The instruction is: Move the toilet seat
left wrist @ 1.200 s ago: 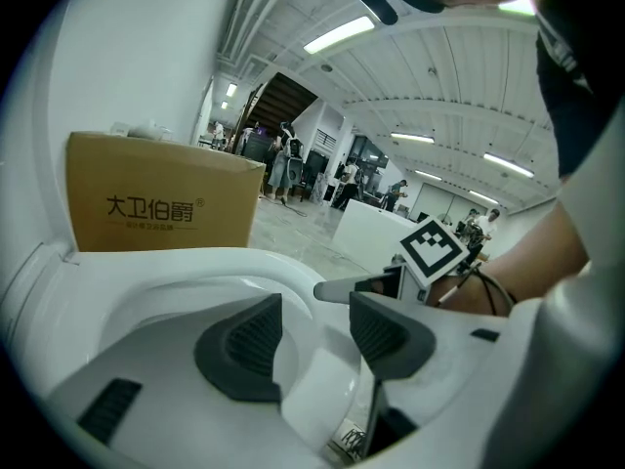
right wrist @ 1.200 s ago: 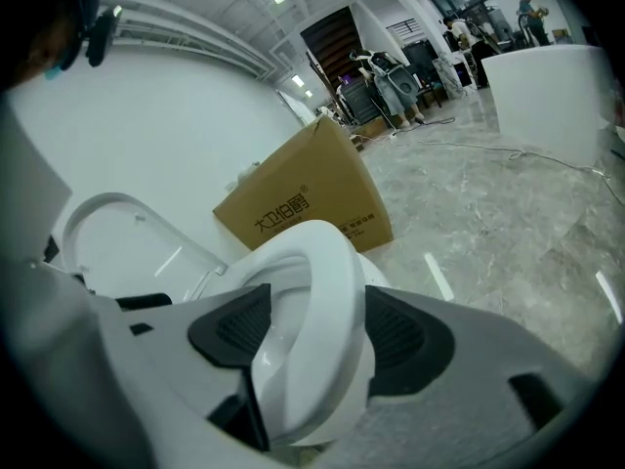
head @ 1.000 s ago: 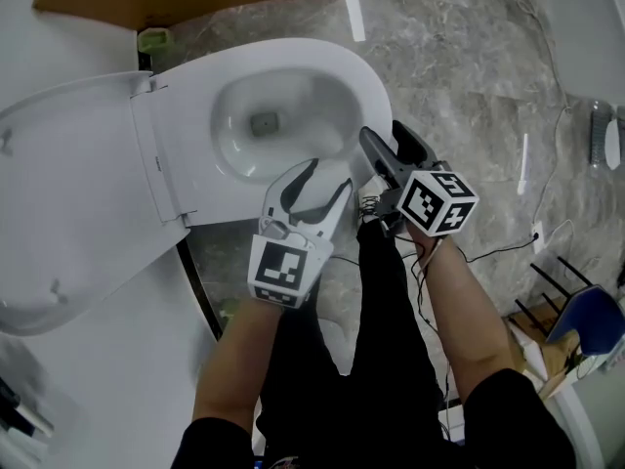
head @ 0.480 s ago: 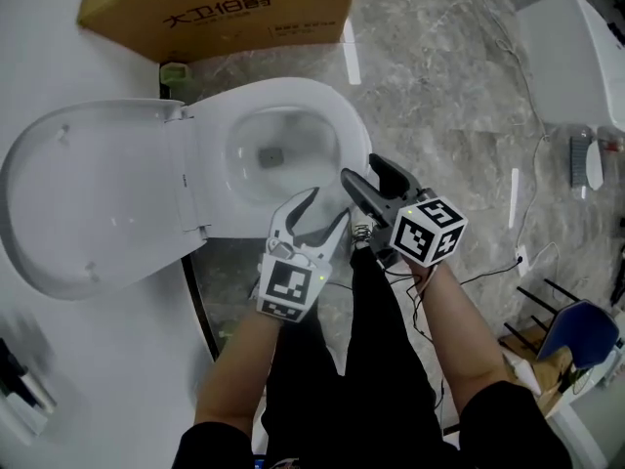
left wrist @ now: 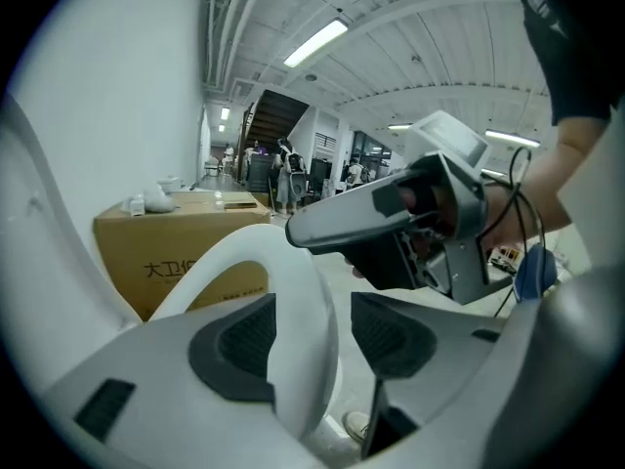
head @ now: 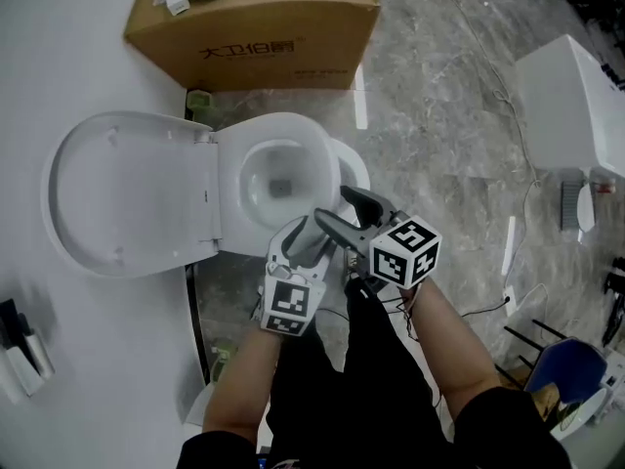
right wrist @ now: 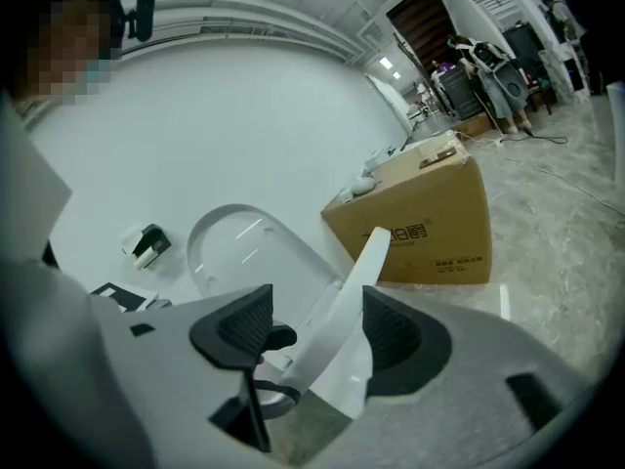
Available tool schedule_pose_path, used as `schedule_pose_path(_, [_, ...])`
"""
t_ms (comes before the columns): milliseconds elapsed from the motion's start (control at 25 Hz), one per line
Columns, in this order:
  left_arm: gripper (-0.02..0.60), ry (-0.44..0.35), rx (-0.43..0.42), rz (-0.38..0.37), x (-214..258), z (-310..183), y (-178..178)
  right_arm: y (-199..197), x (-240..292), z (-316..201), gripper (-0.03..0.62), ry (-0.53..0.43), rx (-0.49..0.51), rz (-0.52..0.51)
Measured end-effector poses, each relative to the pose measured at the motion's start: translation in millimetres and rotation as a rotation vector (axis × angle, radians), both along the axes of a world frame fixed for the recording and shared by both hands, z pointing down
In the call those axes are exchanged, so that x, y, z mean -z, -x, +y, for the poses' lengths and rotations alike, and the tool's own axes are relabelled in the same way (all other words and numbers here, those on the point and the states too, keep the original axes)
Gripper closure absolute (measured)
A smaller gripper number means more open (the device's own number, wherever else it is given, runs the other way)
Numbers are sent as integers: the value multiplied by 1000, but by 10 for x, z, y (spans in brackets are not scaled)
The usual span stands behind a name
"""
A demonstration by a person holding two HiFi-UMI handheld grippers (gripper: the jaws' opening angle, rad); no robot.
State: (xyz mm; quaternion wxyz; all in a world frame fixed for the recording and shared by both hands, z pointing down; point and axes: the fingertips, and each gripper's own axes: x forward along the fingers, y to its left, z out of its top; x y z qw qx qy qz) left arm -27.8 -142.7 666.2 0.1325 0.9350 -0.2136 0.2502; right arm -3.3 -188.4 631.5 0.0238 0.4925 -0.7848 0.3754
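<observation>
The white toilet seat [head: 285, 127] is hinged at the left and its front stands raised off the bowl rim [head: 357, 172]. The lid [head: 127, 193] leans open against the white wall. My left gripper [head: 311, 231] and right gripper [head: 342, 213] are side by side at the seat's front. In the left gripper view the seat [left wrist: 298, 311] runs between the pads, against the left one, with a gap to the right one. The right gripper view shows the seat [right wrist: 347, 320] edge-on, against the right pad and apart from the left. The jaws of both stand wide.
A cardboard box [head: 254, 27] stands behind the toilet. A white unit [head: 566, 106] sits at the right on the marble floor, with cables [head: 508, 296] and a blue chair [head: 576, 355] nearer me. The white wall runs along the left. My legs are right below the grippers.
Both grippers have risen, and the seat's front has come up off the bowl with them. The head view has pulled back, so the box and the whole lid now show.
</observation>
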Motion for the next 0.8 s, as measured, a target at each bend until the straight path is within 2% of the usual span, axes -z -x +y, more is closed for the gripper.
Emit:
schedule_pose_path(280, [367,-41,205,-77,274,-256,334,419,405,-103,310,-41,205,39])
schedule_pose_path(560, [367,-48,433,-105,566,-472,743,758,676,-192,307,-93,431,77])
schedule_pose_path(680, [367,-34,539,-90,675,-543,907,897,766,-255,310,-135,530,117])
schedule_pose_path(800, [367,-16,592,-61,764,-598,1035,993,827,-303,318,-175,585,188])
